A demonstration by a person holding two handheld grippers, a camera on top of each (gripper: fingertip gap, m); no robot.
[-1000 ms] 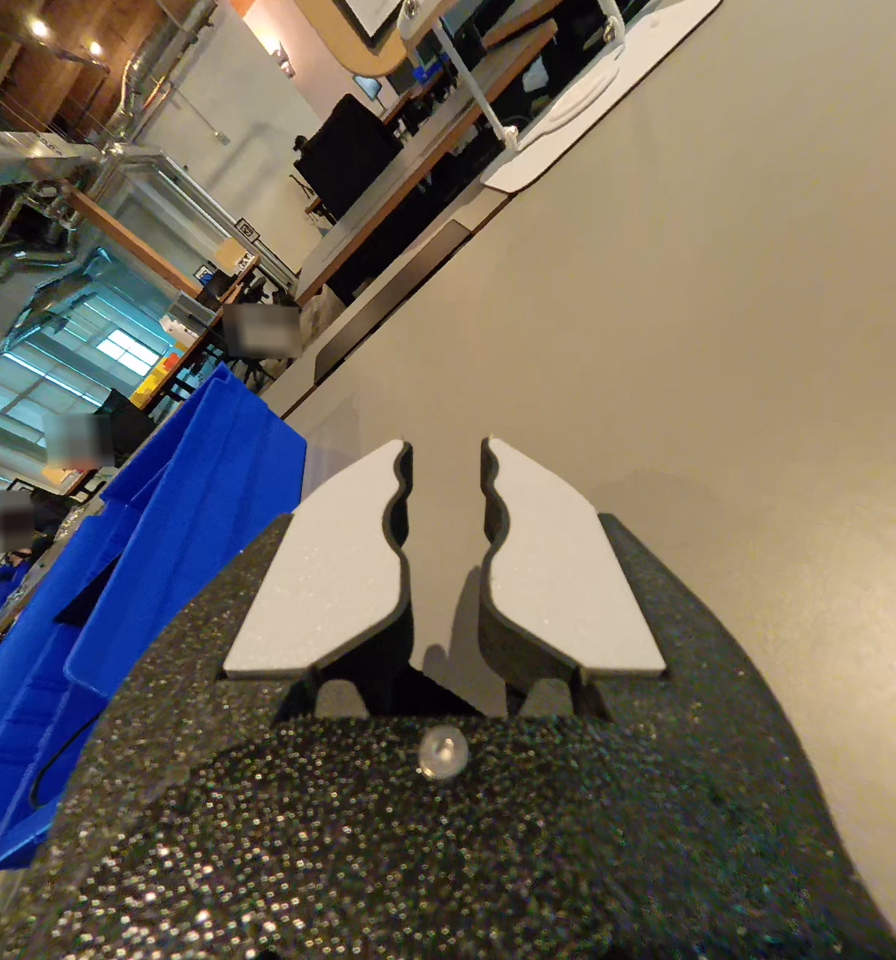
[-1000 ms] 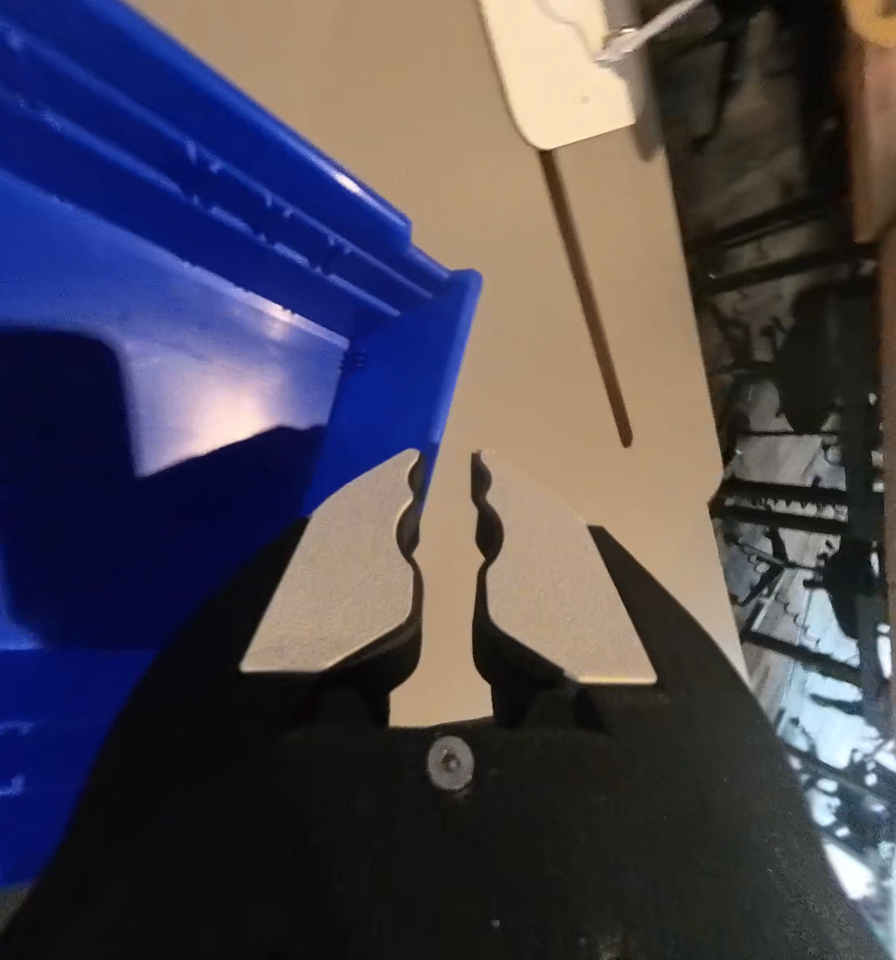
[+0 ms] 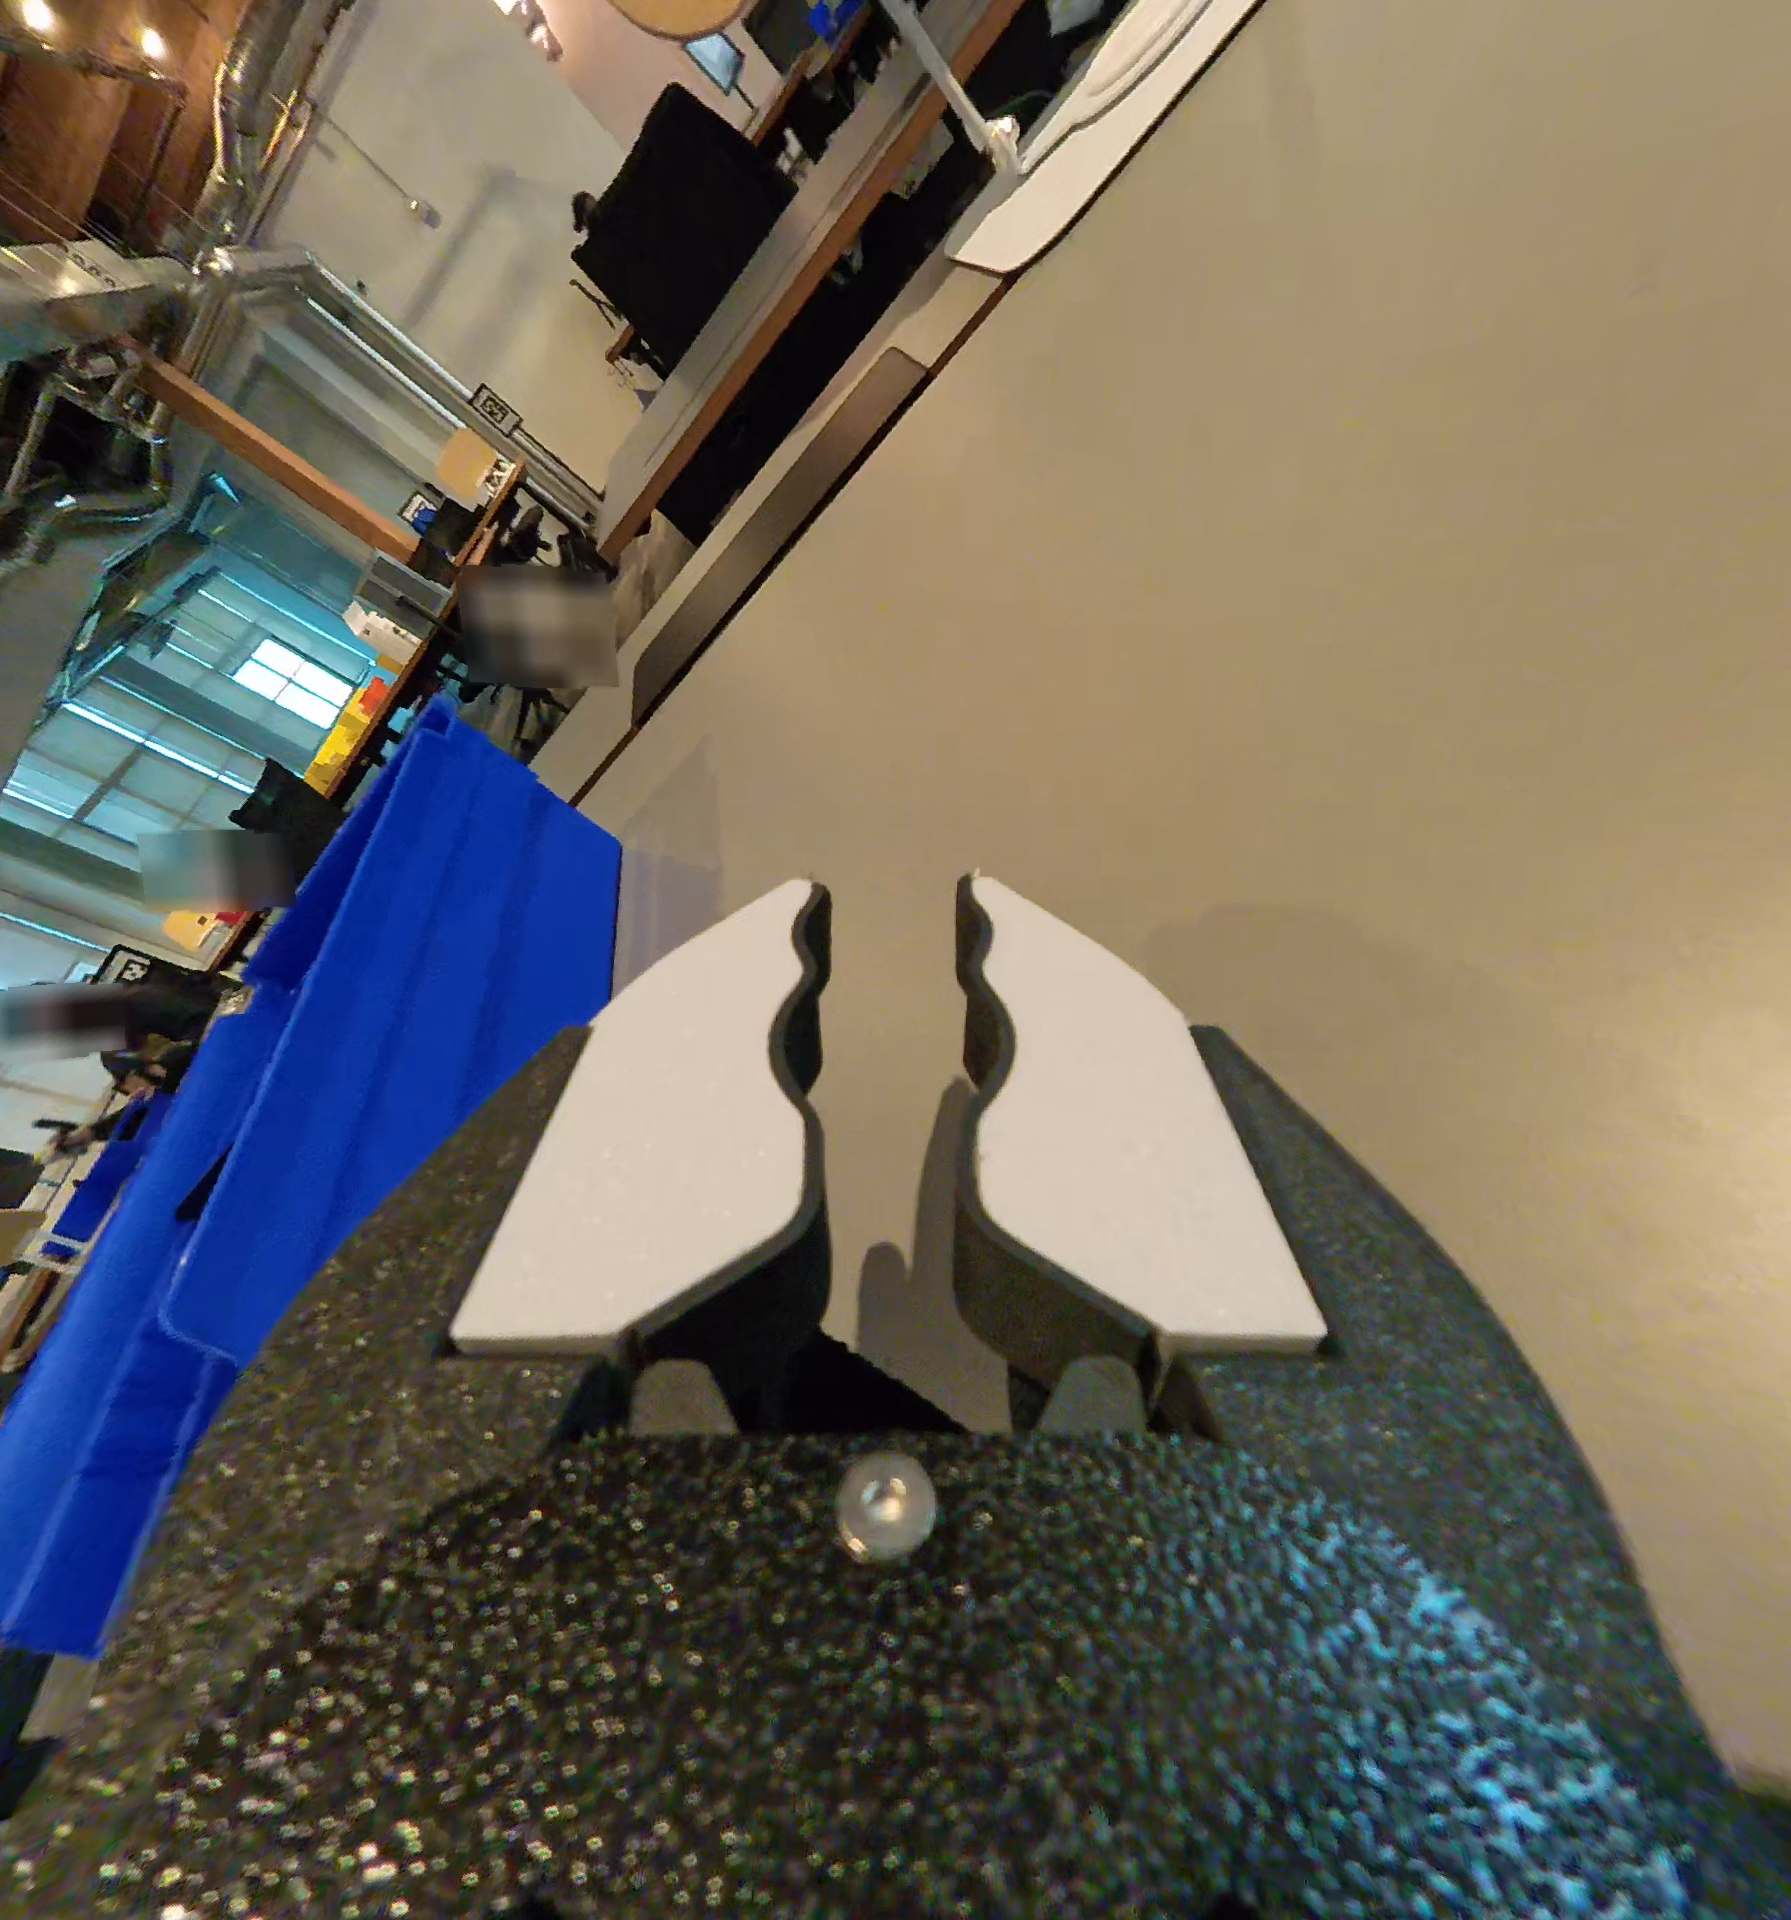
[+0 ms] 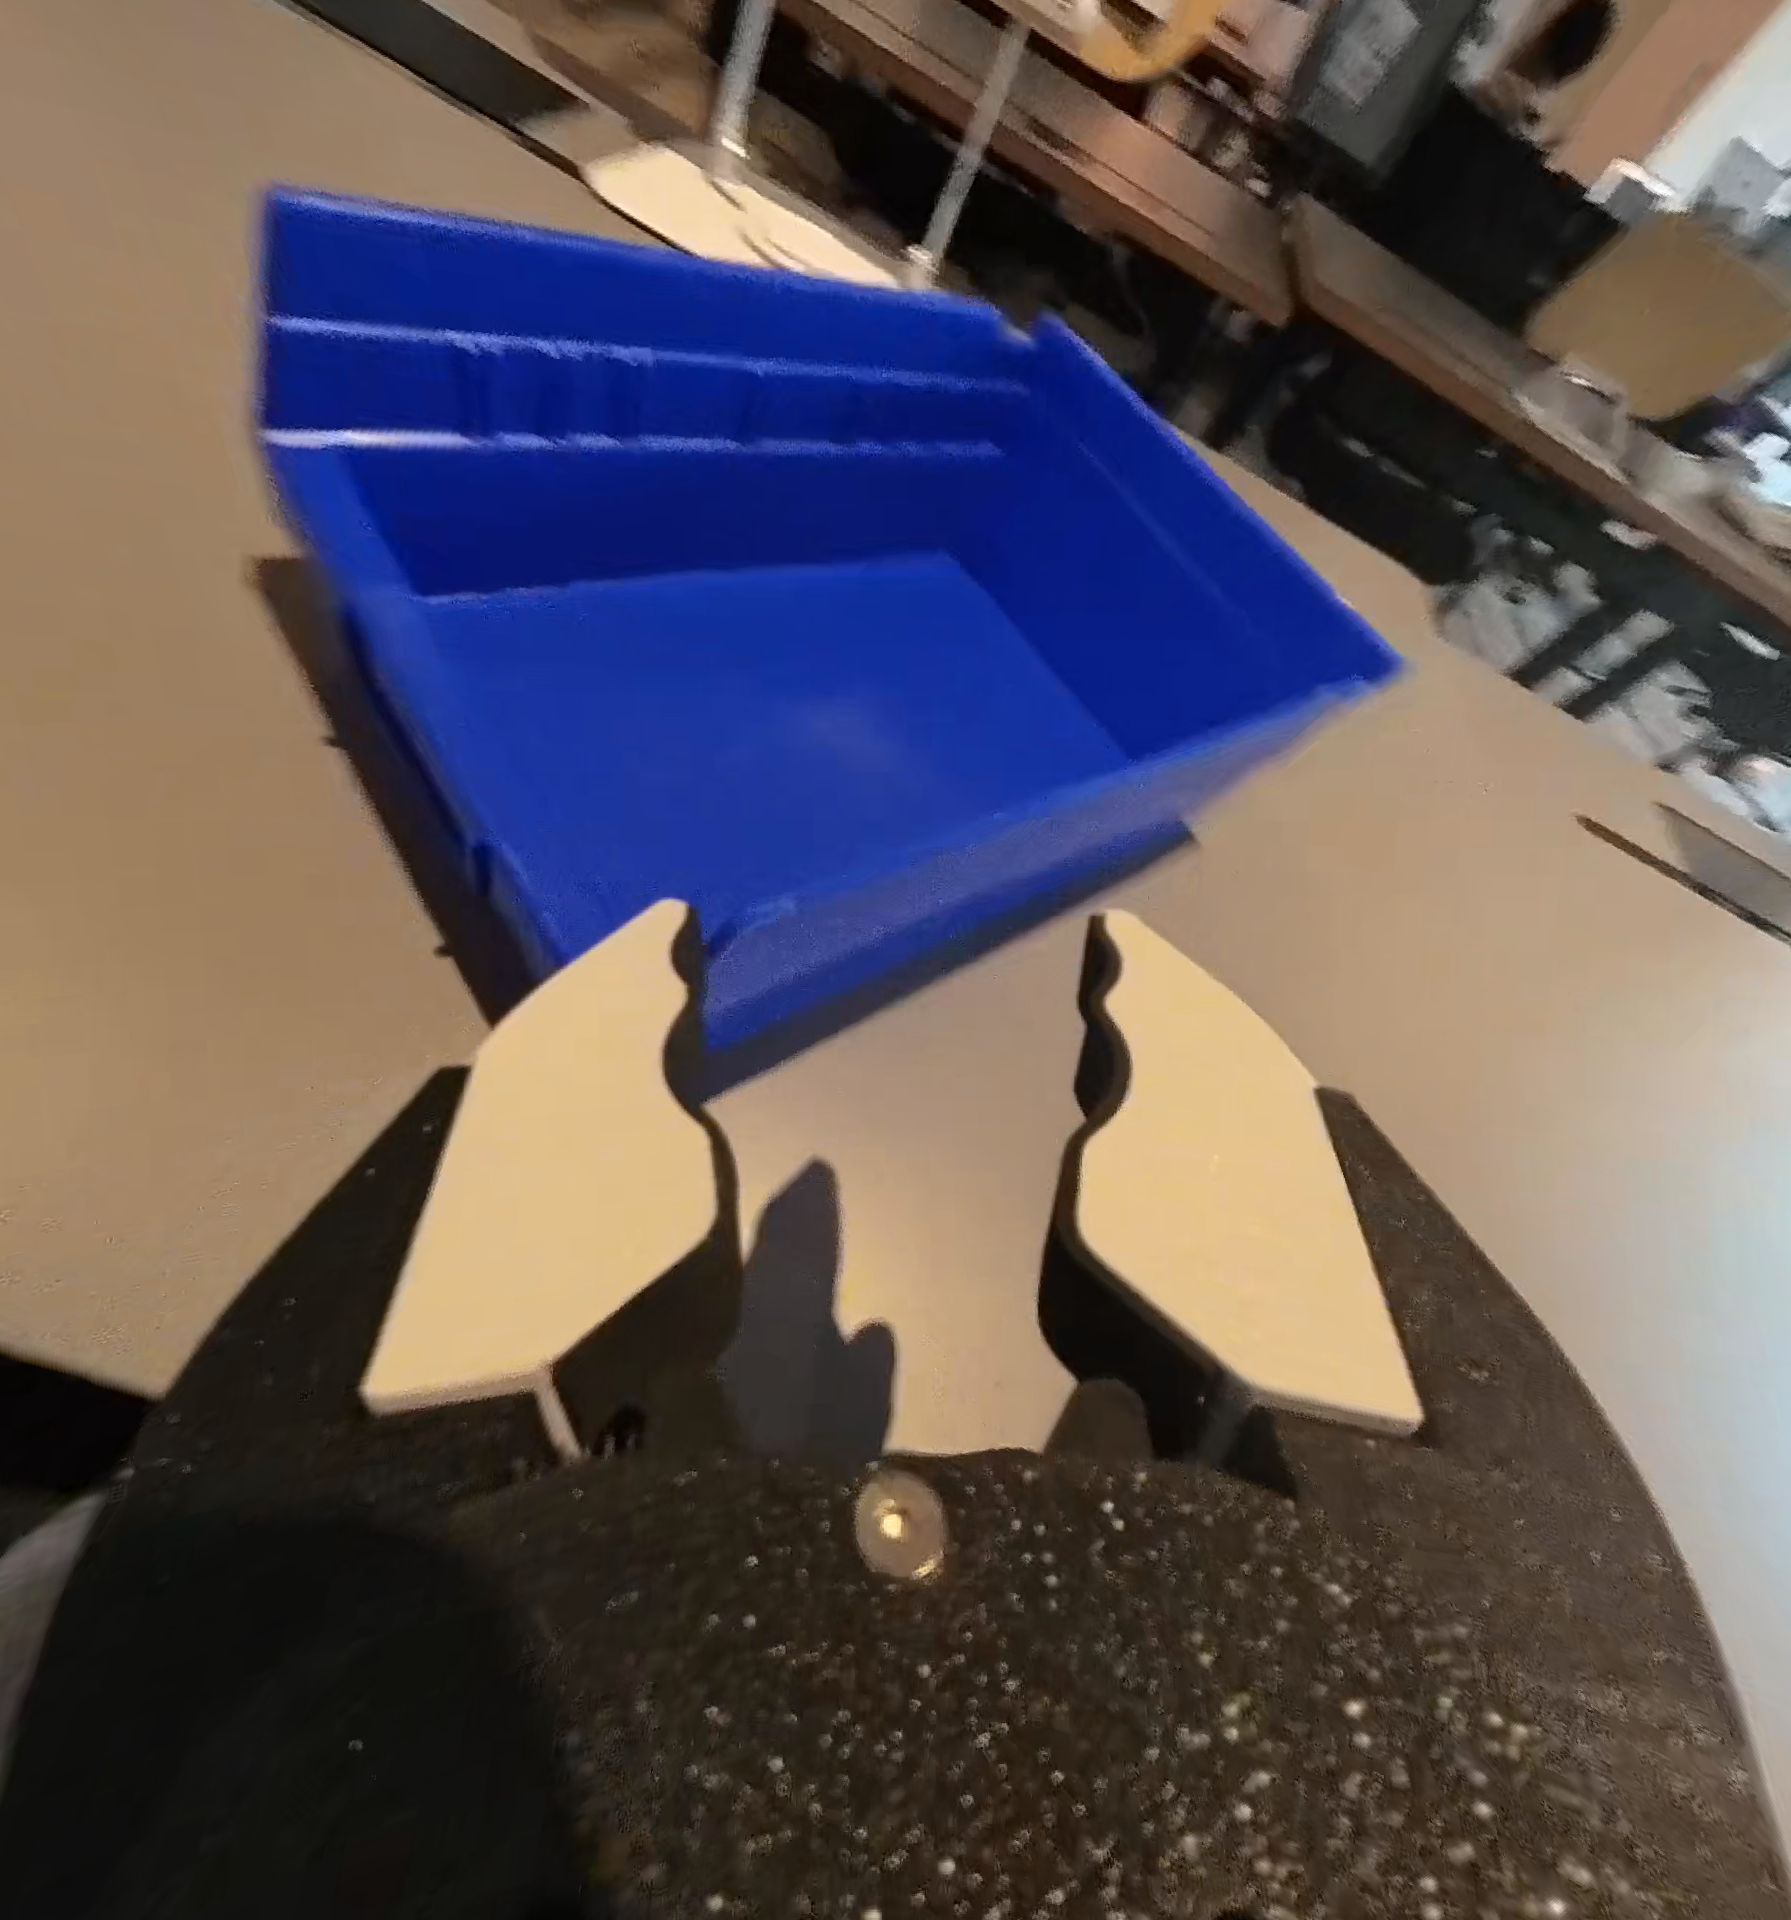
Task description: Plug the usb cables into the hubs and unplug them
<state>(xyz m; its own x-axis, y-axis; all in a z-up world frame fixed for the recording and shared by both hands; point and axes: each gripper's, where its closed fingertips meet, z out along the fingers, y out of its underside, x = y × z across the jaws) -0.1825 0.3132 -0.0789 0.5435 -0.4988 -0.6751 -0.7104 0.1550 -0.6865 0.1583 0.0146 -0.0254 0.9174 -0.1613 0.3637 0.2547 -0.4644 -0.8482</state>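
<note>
The right gripper (image 4: 886,935) has pulled back from the one blue bin (image 4: 766,582) and spread wide, empty. The left gripper (image 3: 891,894), beside that bin, stays narrowly parted, holding nothing.

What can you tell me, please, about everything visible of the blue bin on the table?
The blue bin is an open-topped rectangular tray of what looks like smooth, rigid plastic, with low walls and stepped ledges along its far side. Its visible floor holds nothing. It sits flat on the grey-beige table, near the table's far side. In the right wrist view it lies just beyond the right tongs, which stand open and clear of it. The left wrist view shows only its outer wall, at the left edge.
</note>
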